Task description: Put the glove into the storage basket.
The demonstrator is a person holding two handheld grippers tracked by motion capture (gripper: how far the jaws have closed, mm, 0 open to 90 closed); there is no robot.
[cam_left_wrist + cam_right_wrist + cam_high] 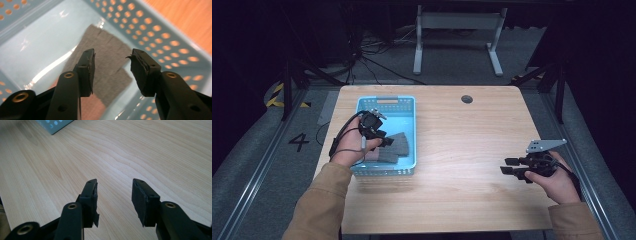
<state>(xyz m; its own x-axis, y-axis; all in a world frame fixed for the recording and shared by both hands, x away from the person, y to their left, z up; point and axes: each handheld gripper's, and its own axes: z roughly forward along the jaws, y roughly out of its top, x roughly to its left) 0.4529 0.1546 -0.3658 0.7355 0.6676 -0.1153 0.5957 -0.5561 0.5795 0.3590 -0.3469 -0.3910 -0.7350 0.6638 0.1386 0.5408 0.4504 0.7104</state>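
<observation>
- Nearest the front edge of the tabletop [447, 200], over by its right edge, the right gripper [508, 166] hangs low above bare wood with its jaws parted and nothing between them. The right gripper view agrees: two black pads over plain woodgrain, and a corner of the basket far off.
- A bit farther in, at the tabletop's left side, sits the light blue perforated basket [411, 134]. The left gripper [388, 141] is over its near half, pointing down into it.
- In the left gripper view the jaws stand moderately apart, gap clear. The grey cloth [107, 50] lies flat on the basket floor [37, 50] below them, up against the holed side wall, with a pinkish piece peeking from under its near end.
- My read: this is the drop-off step, cloth let go in the basket, not gripped by anything.
- Next move, I'd guess: lift the left gripper straight up clear of the rim so the pads don't snag the cloth, then look for anything else to collect.
</observation>
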